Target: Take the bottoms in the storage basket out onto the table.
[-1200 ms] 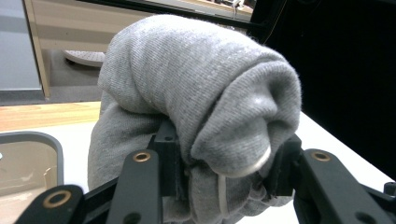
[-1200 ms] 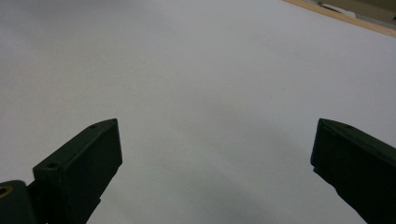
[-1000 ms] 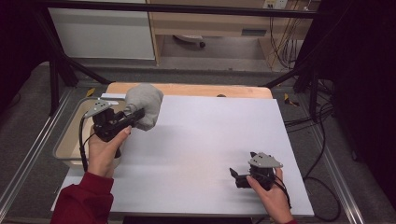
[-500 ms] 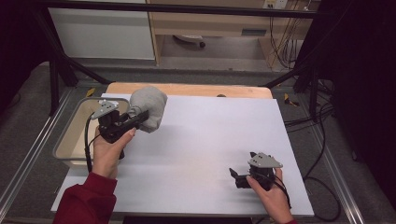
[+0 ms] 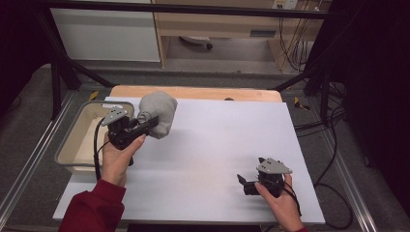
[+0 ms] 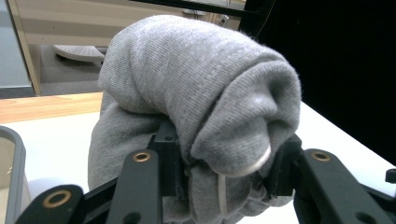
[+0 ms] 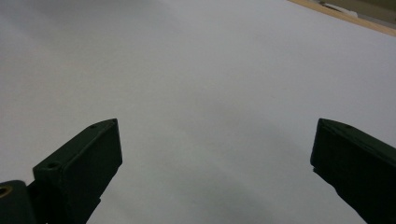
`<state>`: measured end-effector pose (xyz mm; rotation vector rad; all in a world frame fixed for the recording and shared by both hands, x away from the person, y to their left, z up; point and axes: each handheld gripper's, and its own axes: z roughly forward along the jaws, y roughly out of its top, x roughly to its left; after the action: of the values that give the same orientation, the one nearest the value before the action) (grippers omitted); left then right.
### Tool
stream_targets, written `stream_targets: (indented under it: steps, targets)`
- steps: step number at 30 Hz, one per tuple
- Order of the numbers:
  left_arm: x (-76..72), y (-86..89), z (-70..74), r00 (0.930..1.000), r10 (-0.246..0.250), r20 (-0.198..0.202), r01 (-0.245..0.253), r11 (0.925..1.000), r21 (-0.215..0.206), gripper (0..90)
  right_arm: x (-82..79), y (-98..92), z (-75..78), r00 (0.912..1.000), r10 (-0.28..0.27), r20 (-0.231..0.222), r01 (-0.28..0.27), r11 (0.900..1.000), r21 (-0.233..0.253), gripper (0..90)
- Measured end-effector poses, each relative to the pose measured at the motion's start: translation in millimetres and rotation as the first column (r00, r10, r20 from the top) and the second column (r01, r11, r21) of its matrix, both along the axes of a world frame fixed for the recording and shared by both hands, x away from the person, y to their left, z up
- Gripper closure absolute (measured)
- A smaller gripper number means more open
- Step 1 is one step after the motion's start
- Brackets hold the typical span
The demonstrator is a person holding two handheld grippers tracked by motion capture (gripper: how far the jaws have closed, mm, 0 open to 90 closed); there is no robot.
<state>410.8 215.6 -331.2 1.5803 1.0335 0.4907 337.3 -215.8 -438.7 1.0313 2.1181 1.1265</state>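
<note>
Left gripper point(image 5: 145, 126) jaws clamped on grey rolled sweatshirt bundle point(image 5: 158, 112), lifted above desk point(image 5: 217, 145); tub point(image 5: 82, 130) at 9 o'clock. Right gripper point(image 5: 244, 185) jaws apart, idle, well apart at 4 o'clock.

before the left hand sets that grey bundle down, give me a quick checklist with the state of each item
1. Grip on the grey cloth bundle: the left gripper has its jaws closed on the lower folds. Ok.
2. Bundle clear of the table: in the high view it seems lifted above the white table top. Ok, though the gap is hard to judge.
3. Bundle clear of the beige bin: it hangs to the right of the bin, over the table. Ok.
4. Landing area: bare white surface ahead of the bundle. Ok.
5. Right gripper: open, holding nothing, low at the near right of the table, away from the bundle. Ok.
6. Whether the bundle will stay rolled once released: cannot tell.
</note>
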Motion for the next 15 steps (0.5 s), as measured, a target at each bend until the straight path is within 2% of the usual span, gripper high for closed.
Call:
stream_targets:
  steps: [3, 10, 15]
  targets:
    - [1.8, -2.9, -3.2, 1.0, -0.006, 0.001, 0.006, 0.9999, 0.008, 56.7, 0.2, -0.1, -0.2, 1.0, 0.001, 0.001, -0.001, 1.0, -0.002, 2.4]
    - [5.0, -11.2, -17.9, 0.9991, -0.029, -0.032, 0.029, 0.9995, 0.009, 56.7, 0.3, 0.2, -0.3, 1.0, -0.002, -0.002, 0.002, 1.0, -0.001, 2.4]
    - [6.0, -21.9, -27.4, 0.9975, -0.053, -0.047, 0.054, 0.9978, 0.037, 56.7, -0.1, 0.3, 0.0, 1.0, 0.003, 0.0, -0.003, 1.0, 0.002, 2.4]
